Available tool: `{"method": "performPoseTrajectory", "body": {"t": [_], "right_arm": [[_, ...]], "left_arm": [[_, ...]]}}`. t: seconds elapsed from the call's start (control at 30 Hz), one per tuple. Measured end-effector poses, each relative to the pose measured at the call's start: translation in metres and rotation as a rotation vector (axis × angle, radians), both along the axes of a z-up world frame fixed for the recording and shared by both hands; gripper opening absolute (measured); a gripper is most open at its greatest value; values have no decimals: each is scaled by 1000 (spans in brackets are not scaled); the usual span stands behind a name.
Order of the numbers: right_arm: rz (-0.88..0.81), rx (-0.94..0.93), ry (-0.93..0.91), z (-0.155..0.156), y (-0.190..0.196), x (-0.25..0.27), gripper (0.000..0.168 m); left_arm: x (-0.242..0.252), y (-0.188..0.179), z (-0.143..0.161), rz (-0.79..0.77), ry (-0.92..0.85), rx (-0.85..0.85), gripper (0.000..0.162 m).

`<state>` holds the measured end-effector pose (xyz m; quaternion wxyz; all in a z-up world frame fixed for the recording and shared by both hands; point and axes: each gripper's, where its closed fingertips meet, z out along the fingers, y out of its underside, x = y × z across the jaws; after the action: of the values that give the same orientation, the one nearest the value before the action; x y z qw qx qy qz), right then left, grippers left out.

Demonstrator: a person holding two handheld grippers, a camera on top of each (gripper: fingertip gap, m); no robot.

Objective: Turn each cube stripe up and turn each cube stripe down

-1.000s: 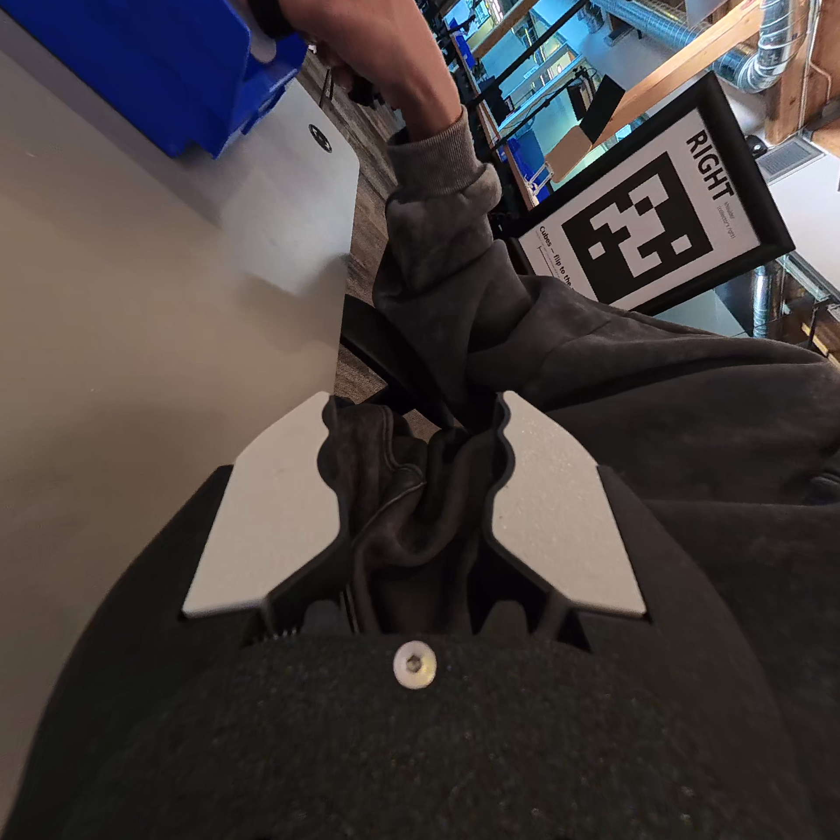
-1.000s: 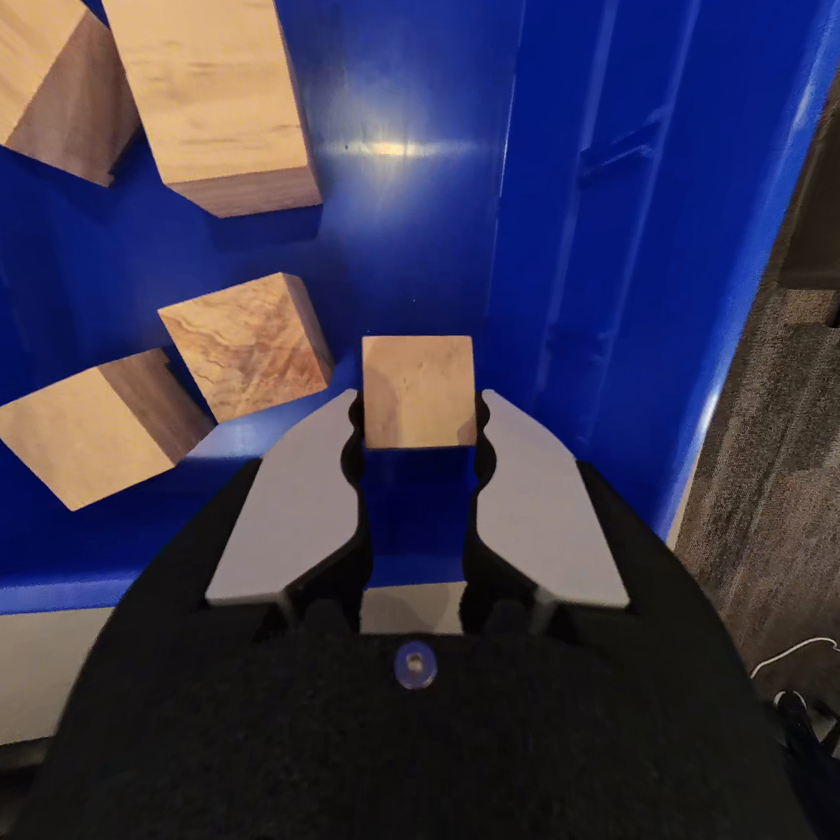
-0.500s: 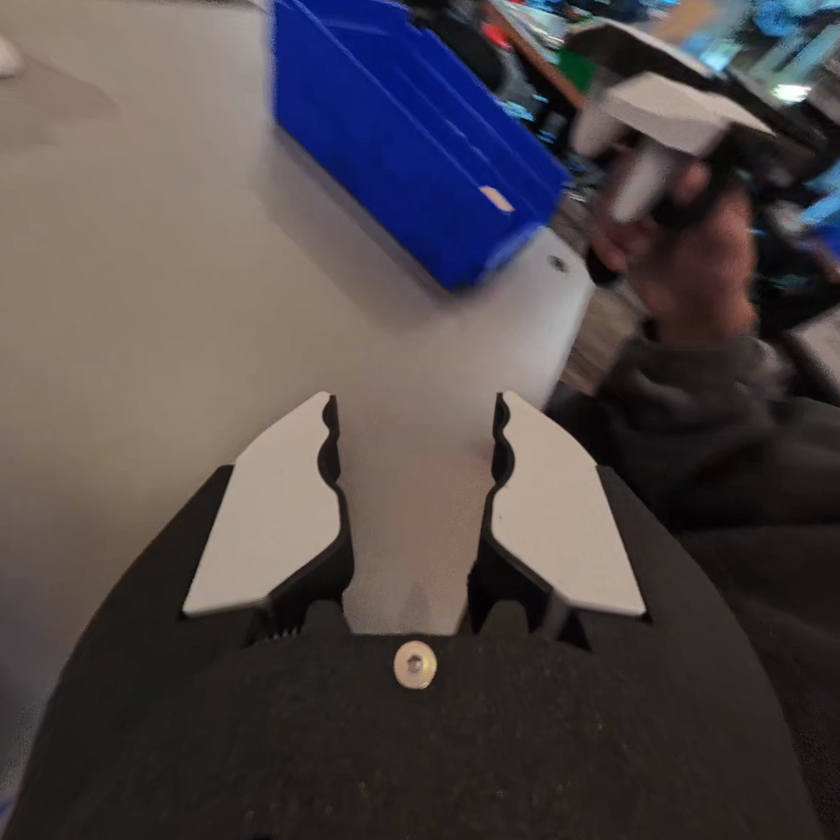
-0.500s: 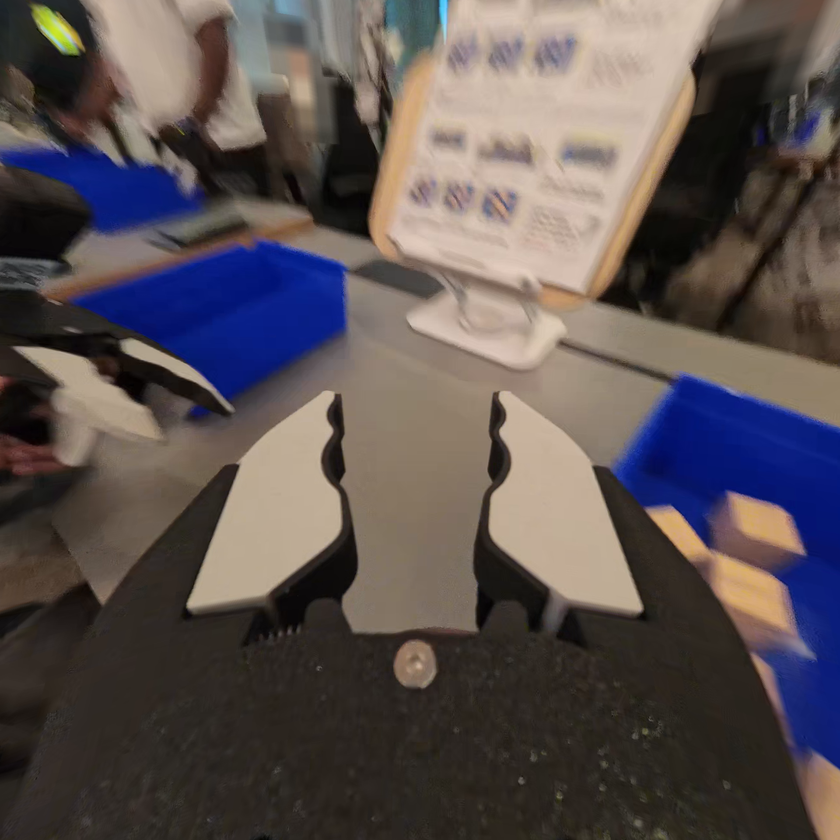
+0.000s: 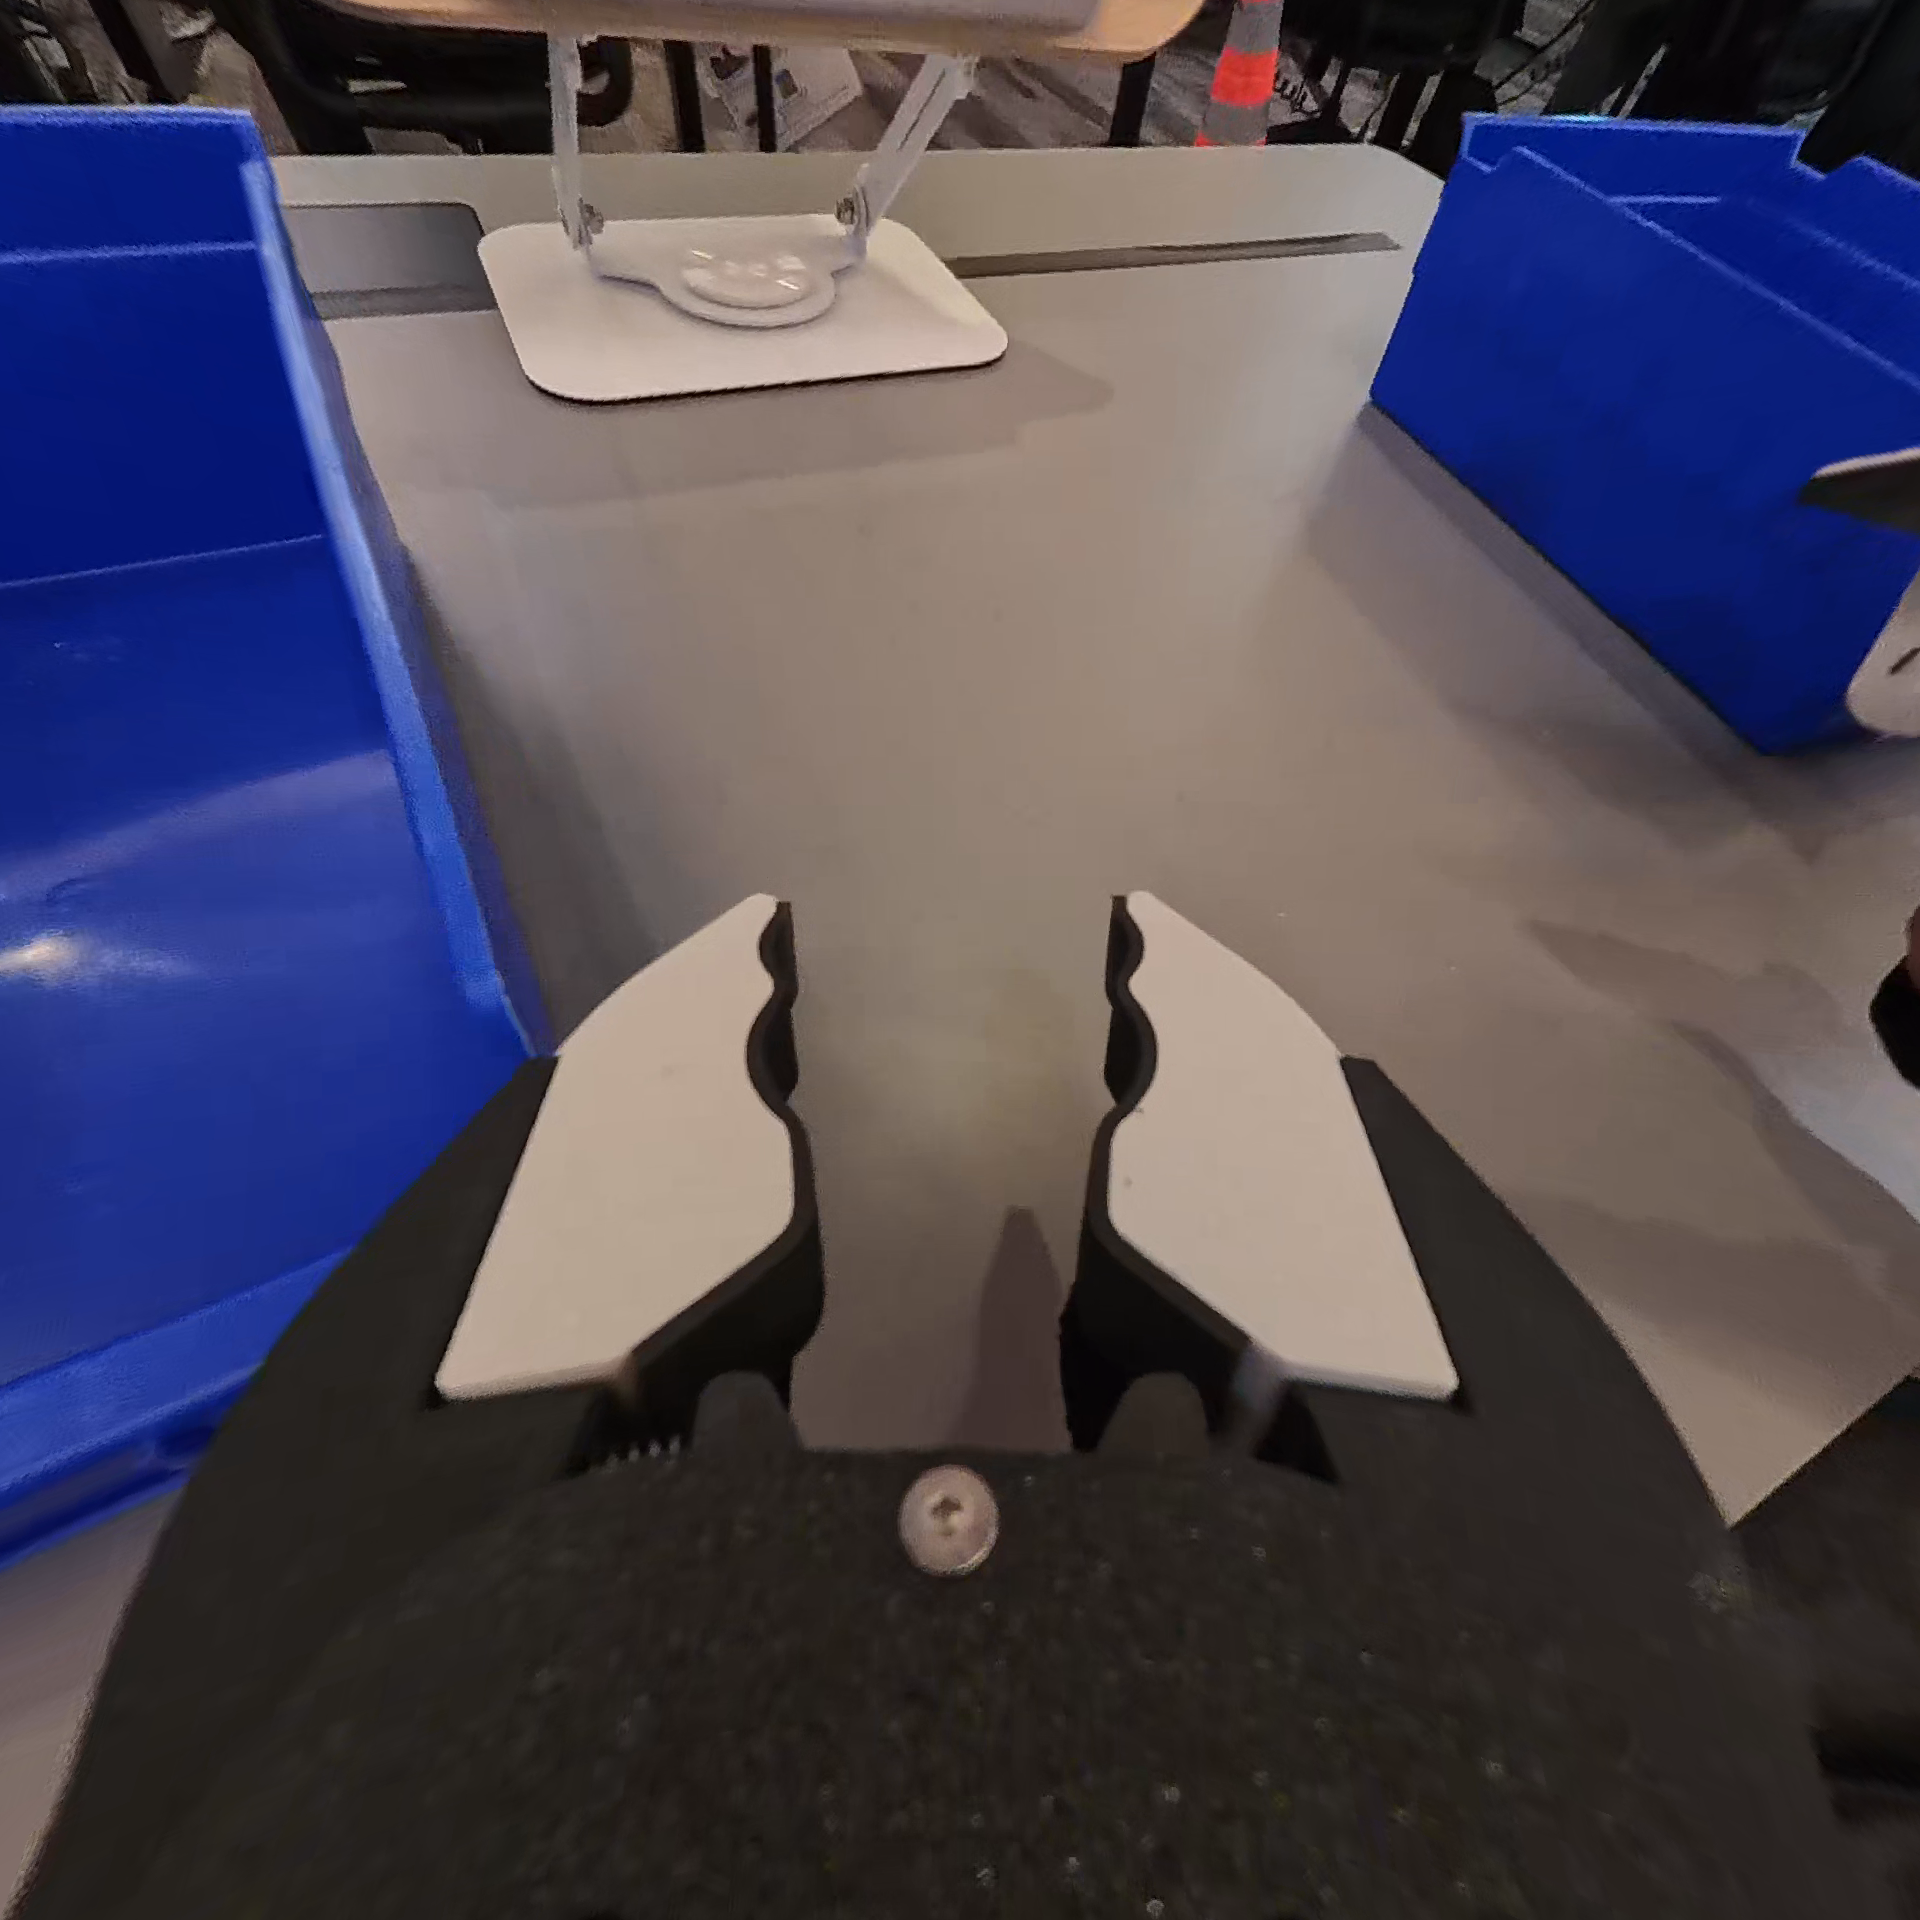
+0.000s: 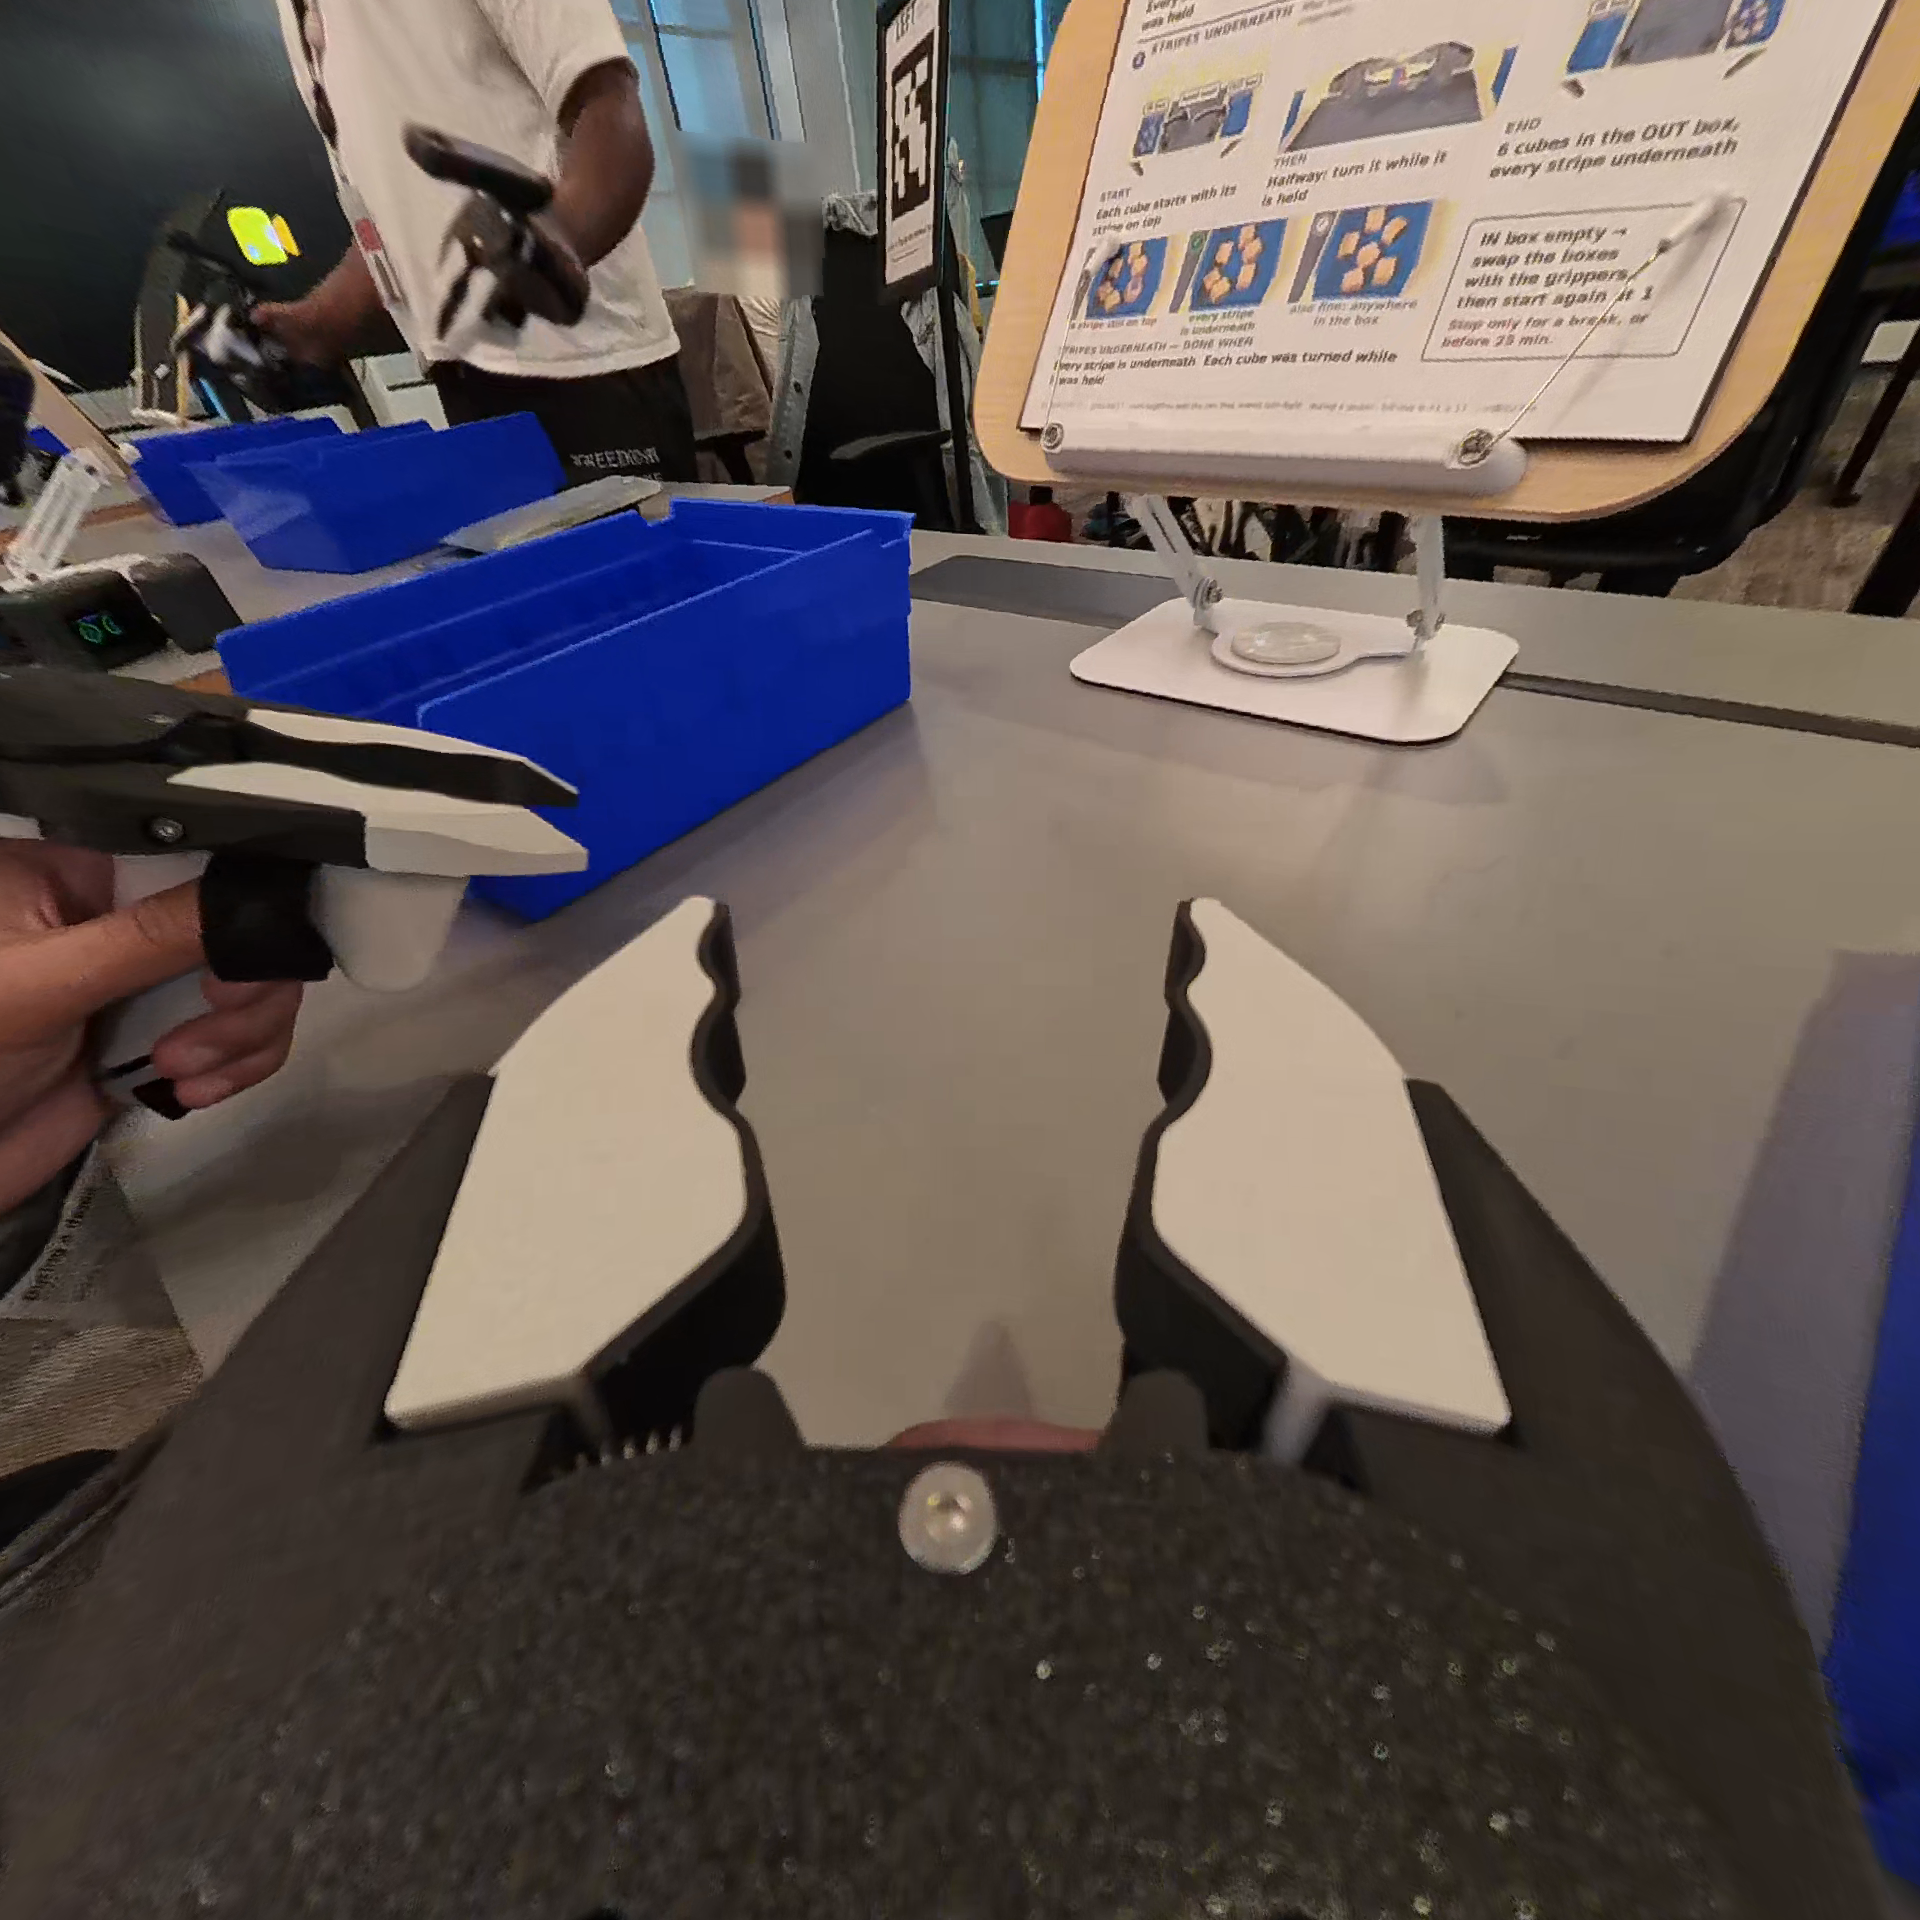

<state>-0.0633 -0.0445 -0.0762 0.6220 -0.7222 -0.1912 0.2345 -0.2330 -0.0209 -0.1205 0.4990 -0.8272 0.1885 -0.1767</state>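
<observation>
No cube shows in either view. My left gripper (image 5: 948, 914) is open and empty, low over the grey table (image 5: 935, 644) between two blue bins. The left bin (image 5: 156, 727) is close beside it, and the part of its inside that I see holds nothing. The right bin (image 5: 1621, 436) stands farther off. My right gripper (image 6: 948, 914) is open wide and empty above the table (image 6: 1351, 935). The left gripper also shows in the right wrist view (image 6: 569, 826), held in a hand, in front of a blue bin (image 6: 665, 707).
A white stand (image 5: 748, 312) carries an instruction board (image 6: 1455, 208) at the back of the table. A blue bin wall (image 6: 1886, 1507) lies at the right edge. A person stands behind another table with more blue bins (image 6: 364, 488).
A second ago my right gripper's pads stood on a wooden cube inside a blue bin. It has let go, left the bin and opened wider. My left gripper swung from a dark sleeve to face the table.
</observation>
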Motion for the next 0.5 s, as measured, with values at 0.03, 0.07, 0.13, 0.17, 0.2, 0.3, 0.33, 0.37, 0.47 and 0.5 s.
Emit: {"method": "performPoseTrajectory", "body": {"t": [0.03,0.07,0.13,0.17,0.2,0.3,0.33,0.37,0.47,0.5], "right_arm": [[-5,12,-7,2,-1,1,79],[-7,24,-8,4,-2,2,78],[-13,31,-10,7,-1,3,78],[-13,29,-11,7,-1,4,78],[-21,26,-19,8,-1,8,79],[-125,71,-60,26,-2,47,83],[-187,96,-69,36,-5,70,84],[-245,114,-73,44,-9,95,84],[-458,115,-65,57,-30,182,86],[-532,100,-79,54,-39,211,86]], "left_arm": [[1,-1,0,3,12,6,57],[2,-1,0,-1,18,11,58],[5,-2,1,-7,26,17,59],[7,-3,0,-12,25,17,60],[12,-3,1,-21,11,18,63],[67,-17,20,-215,-178,-1,72],[96,-30,30,-322,-249,-15,70],[125,-41,38,-410,-289,-18,69],[212,-57,33,-503,-253,-51,72],[241,-58,28,-521,-233,-51,76]]}}
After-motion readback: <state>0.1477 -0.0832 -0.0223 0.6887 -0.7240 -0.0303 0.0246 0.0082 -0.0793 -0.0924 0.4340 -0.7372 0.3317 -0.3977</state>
